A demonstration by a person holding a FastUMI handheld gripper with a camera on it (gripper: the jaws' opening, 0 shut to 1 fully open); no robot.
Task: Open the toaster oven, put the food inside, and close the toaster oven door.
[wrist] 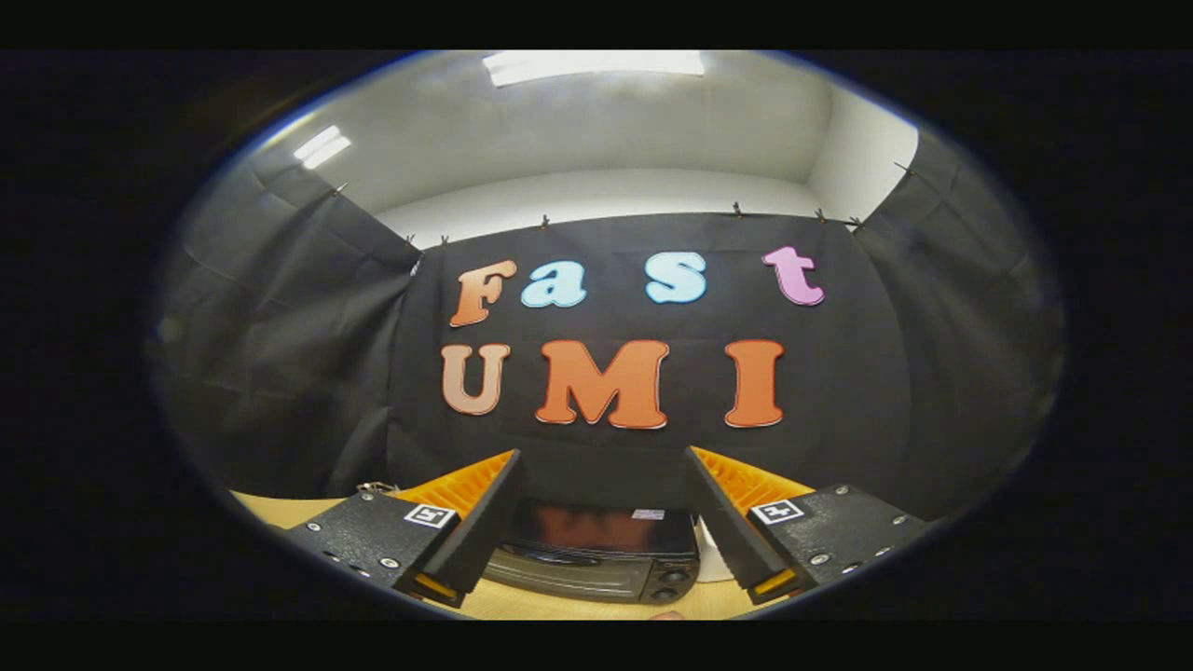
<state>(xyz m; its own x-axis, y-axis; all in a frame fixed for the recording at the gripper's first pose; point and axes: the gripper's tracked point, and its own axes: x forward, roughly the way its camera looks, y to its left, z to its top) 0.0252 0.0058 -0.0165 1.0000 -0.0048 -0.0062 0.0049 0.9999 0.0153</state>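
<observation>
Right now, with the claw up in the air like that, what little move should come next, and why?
Probably lower and tilt the gripper toward the toaster oven. Its fingers stand wide apart and grip nothing, and the oven sits below and beyond them on the wooden table, its door apparently shut. The door has to be opened before any food goes in, so closing in on its front seems the sensible first step.

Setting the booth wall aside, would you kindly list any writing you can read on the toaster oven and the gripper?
Small pale sticker on top of the black toaster oven: too small to read.
Oven's front knobs: any markings are blurred.
Square black-and-white marker tags on the gripper, which is open with the oven beyond its fingers: patterns, no words.
Nothing legible on either.
</observation>
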